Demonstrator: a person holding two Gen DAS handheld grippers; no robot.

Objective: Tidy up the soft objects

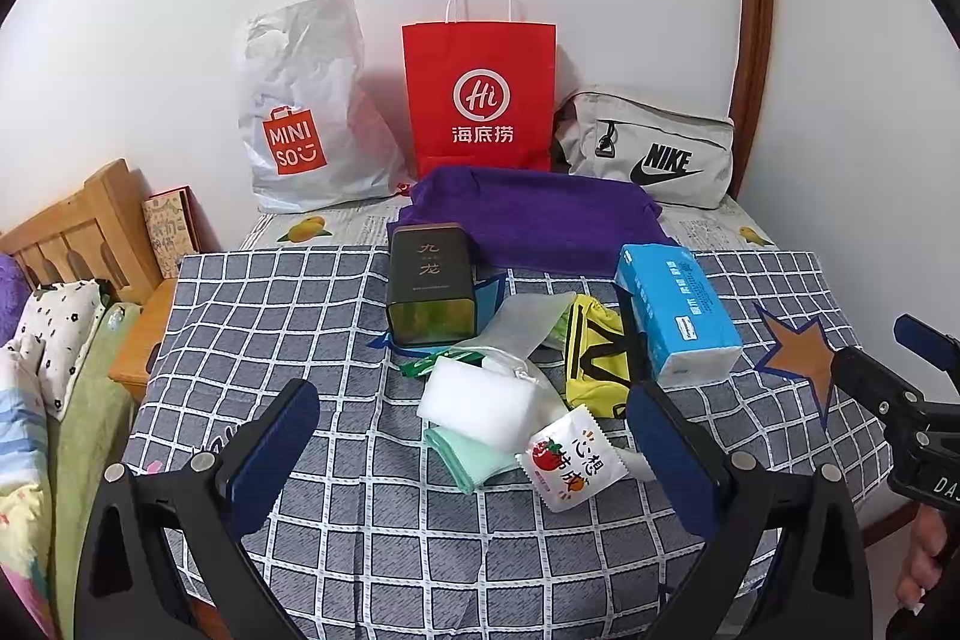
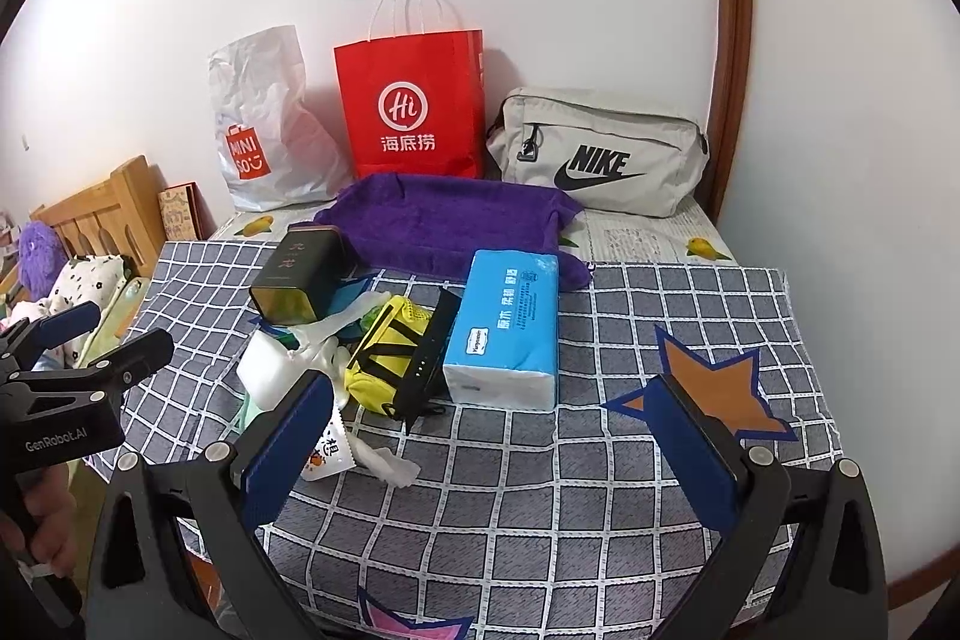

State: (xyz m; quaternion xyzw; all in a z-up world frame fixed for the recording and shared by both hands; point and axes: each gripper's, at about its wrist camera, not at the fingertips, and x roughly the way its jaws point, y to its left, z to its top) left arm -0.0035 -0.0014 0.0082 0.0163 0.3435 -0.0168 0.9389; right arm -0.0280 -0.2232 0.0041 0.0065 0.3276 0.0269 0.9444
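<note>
Soft items clustered mid-table on the checked cloth (image 1: 300,316): white foam block (image 1: 477,403) on a folded mint cloth (image 1: 474,457), snack packet (image 1: 570,460) just in front, yellow pouch (image 1: 594,358) beside a blue tissue pack (image 1: 678,310). Dark tin (image 1: 429,283) lies on its side, touching the pile's far-left edge. Purple towel (image 1: 534,220) spread behind. Along the wall: white plastic bag (image 1: 300,112), red paper bag (image 1: 480,94), grey waist bag (image 1: 654,148). Left gripper (image 1: 474,454) hovers over the packet, jaws wide apart, empty. Right gripper (image 2: 486,451) likewise spread, holding nothing, over bare cloth near the orange star patch (image 2: 714,388).
</note>
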